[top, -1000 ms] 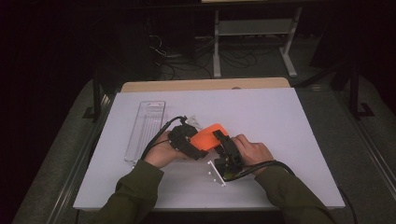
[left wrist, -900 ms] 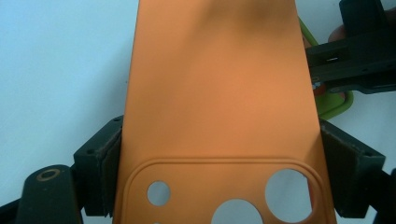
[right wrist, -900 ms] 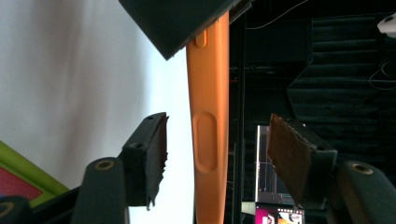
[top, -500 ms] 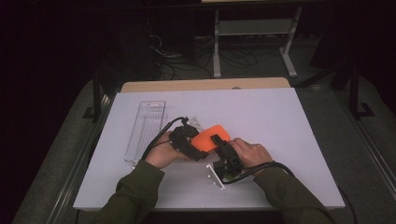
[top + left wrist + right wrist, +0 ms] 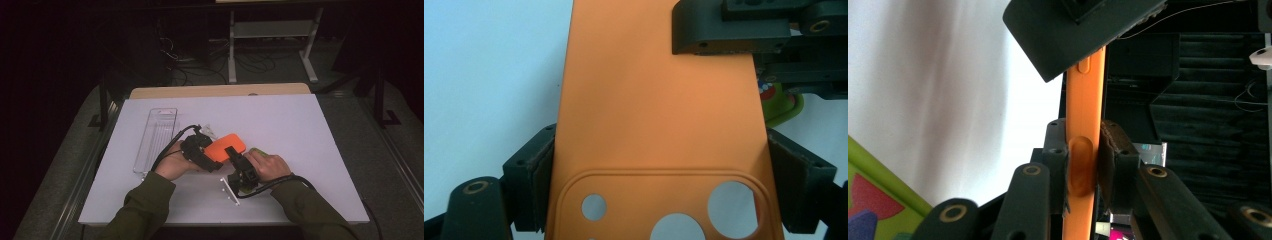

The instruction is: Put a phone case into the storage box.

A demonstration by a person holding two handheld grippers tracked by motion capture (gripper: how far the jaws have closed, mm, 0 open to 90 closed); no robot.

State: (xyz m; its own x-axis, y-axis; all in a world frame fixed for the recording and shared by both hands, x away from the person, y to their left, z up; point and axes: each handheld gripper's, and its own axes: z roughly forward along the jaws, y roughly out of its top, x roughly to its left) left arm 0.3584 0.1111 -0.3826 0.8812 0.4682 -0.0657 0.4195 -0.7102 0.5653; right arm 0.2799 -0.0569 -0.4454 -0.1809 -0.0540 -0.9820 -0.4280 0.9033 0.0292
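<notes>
An orange phone case (image 5: pixel 225 145) with round camera holes is held just above the white table (image 5: pixel 310 130). My left gripper (image 5: pixel 212 156) is shut on it, with a pad on each long side of the case (image 5: pixel 659 100). My right gripper (image 5: pixel 234 156) comes in from the near side. Its jaws have just been closing, and its pads now press on both faces of the case's thin edge (image 5: pixel 1087 100). In the left gripper view one jaw of the right gripper (image 5: pixel 729 27) lies over the case's far corner.
A clear plastic tray (image 5: pixel 156 137) lies left of my hands. A small white piece (image 5: pixel 207 131) sits just behind the case. A green printed item (image 5: pixel 257 150) lies under the right hand. A metal shelf frame (image 5: pixel 270 30) stands behind the table in the dark.
Both hands keep their place. The right gripper's jaws have drawn together on the near end of the orange case.
</notes>
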